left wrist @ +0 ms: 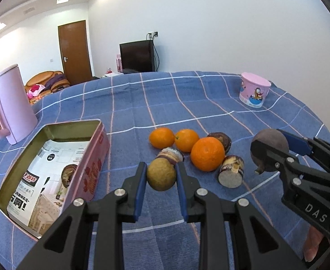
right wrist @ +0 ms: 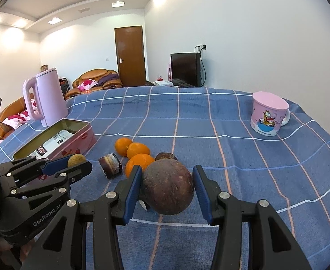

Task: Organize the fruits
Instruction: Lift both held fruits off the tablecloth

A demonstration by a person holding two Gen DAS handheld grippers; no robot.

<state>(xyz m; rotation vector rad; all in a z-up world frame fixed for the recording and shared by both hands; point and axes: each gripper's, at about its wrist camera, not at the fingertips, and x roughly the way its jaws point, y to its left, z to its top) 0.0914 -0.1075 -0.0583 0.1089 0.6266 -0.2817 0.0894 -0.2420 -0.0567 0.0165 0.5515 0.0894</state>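
My left gripper (left wrist: 161, 176) is shut on a round yellow-brown fruit (left wrist: 161, 174), just right of the open pink tin (left wrist: 83, 175). The tin holds a printed leaflet and one cut brown fruit (left wrist: 67, 174). My right gripper (right wrist: 167, 185) is shut on a dark purple round fruit (right wrist: 168, 186), held above the cloth. It also shows in the left wrist view (left wrist: 269, 149). Three oranges (left wrist: 207, 154) and several cut brown-purple fruit pieces (left wrist: 231, 172) lie on the blue checked cloth between the grippers.
A pink kettle (left wrist: 11, 105) stands behind the tin at the far left. A pink cartoon cup (left wrist: 253, 92) stands at the far right of the table. The blue checked cloth (left wrist: 165, 103) covers the table.
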